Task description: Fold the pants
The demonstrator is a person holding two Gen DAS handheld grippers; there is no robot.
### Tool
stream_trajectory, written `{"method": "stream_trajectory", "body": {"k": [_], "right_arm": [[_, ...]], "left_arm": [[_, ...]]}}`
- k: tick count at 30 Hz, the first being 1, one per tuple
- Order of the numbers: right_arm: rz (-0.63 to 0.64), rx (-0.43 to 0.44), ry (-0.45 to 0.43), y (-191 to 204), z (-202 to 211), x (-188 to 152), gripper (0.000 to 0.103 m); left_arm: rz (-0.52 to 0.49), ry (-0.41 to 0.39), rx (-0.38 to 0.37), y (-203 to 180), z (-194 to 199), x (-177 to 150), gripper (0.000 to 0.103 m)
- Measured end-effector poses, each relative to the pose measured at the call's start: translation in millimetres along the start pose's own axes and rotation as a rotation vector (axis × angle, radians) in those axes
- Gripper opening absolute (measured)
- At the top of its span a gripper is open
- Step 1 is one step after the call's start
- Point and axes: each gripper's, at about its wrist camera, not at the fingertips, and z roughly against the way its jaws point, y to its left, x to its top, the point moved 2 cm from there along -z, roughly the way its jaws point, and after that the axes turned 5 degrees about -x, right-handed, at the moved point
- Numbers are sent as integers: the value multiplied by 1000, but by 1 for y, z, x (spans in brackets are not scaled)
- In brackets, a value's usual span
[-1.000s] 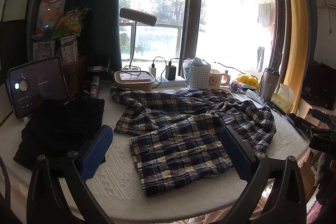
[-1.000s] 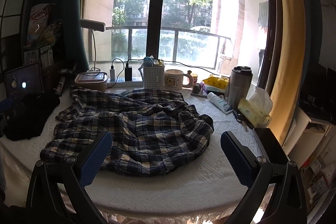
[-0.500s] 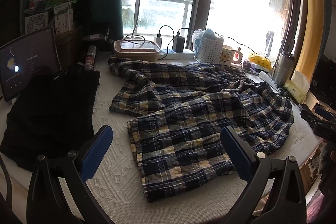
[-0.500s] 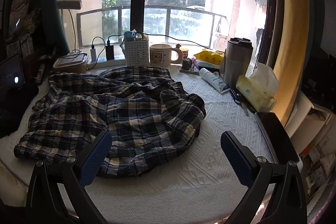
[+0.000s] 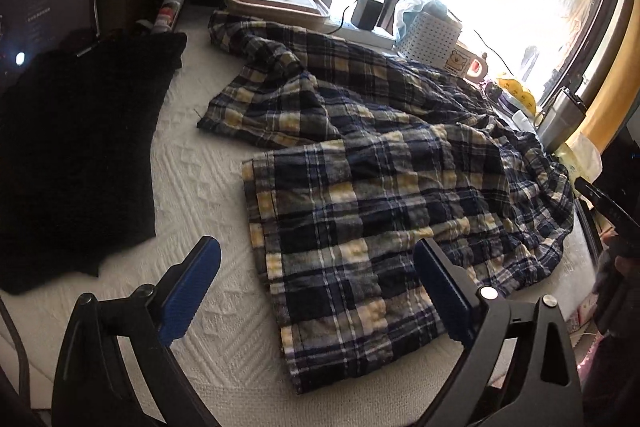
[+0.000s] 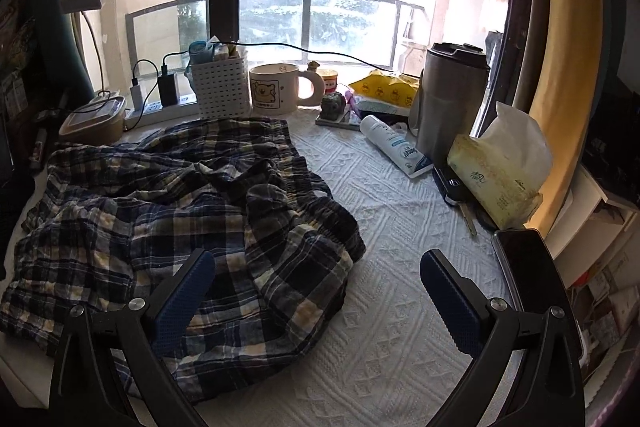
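Spread crumpled across a white quilted table cover (image 5: 192, 163): navy, cream and yellow plaid flannel pants (image 5: 360, 195), unfolded. One leg laid flat toward the near edge, its hem at the near left; the other leg bunched farther back and to the left; gathered elastic waistband (image 6: 312, 195) heaped on the right side. Left of the pants, apart from them by a strip of bare cover: a dark black folded garment (image 5: 76, 147). Behind that, a tablet with a dim lit screen (image 5: 44, 15), propped upright.

Left hand-held gripper with blue padded fingers (image 5: 316, 291) poised over the near leg, jaws spread wide, nothing between them; whether touching the cloth, cannot tell. Right hand-held gripper with the same blue pads (image 6: 316, 295) above the waistband end, jaws likewise wide apart and empty, left finger over plaid, right finger over bare cover.

Along the far edge by the window: a tan lidded container (image 6: 92, 119), a white perforated plastic basket (image 6: 218, 89), a cream ceramic mug with a bear print (image 6: 276, 89), a tall steel tumbler with black lid (image 6: 452, 99), a white tube lying on its side (image 6: 396, 147), a yellowish pack of tissues (image 6: 496, 179) at the far right.
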Motion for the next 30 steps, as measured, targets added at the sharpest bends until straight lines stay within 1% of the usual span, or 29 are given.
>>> {"method": "stream_trajectory", "body": {"k": [1, 4, 7, 8, 9, 10, 11, 12, 14, 15, 16, 17, 18, 19, 20, 21, 23, 27, 30], "right_arm": [[-4, 1, 4, -4, -4, 2, 102], [-21, -3, 35, -19, -20, 5, 94], [-30, 38, 61, -29, -34, 5, 90], [-30, 55, 68, -31, -39, 4, 89], [-26, 68, 75, -31, -42, 4, 88], [-20, 85, 78, -31, -45, 3, 87], [-19, 108, 80, -30, -48, 2, 85], [-25, 130, 88, -29, -51, 1, 84], [-56, 177, 101, -31, -57, -2, 79], [-73, 204, 106, -31, -59, -4, 77], [-91, 227, 114, -31, -63, -5, 69], [-107, 250, 120, -30, -65, -7, 56], [-120, 273, 131, -29, -68, -8, 49], [-121, 279, 147, -27, -70, -8, 38], [-116, 278, 151, -24, -69, -7, 24], [-115, 282, 147, -23, -66, -5, 19], [-108, 275, 114, -20, -54, 2, 14], [-81, 270, 26, -19, -13, 23, 13], [-57, 259, -39, -17, 21, 39, 13]], "left_arm": [[3, 9, -17, -1, 0, -4, 96], [0, 34, -48, -4, 2, -14, 96], [-4, 71, -43, -6, -3, -20, 96], [-17, 58, -39, -8, -1, -21, 93], [-22, 62, -53, -11, -1, -22, 88], [-31, 70, -60, -13, -3, -23, 76], [-48, 69, -47, -16, -3, -24, 66], [-71, 64, -34, -19, -4, -26, 59], [-113, 55, 0, -22, -6, -29, 32], [-123, 54, 18, -22, -7, -30, 28], [-121, 51, 21, -21, -7, -30, 23], [-113, 51, 14, -19, -7, -29, 15], [-105, 53, 2, -18, -7, -28, 11], [-102, 51, -3, -17, -6, -26, 9], [-114, 32, 3, -17, -3, -23, 7], [-133, 2, 14, -17, 3, -18, 7], [-143, -57, 22, -13, 17, -3, 6], [-153, -158, 32, -2, 48, 33, 6], [-158, -213, 12, 0, 71, 55, 6]]}}
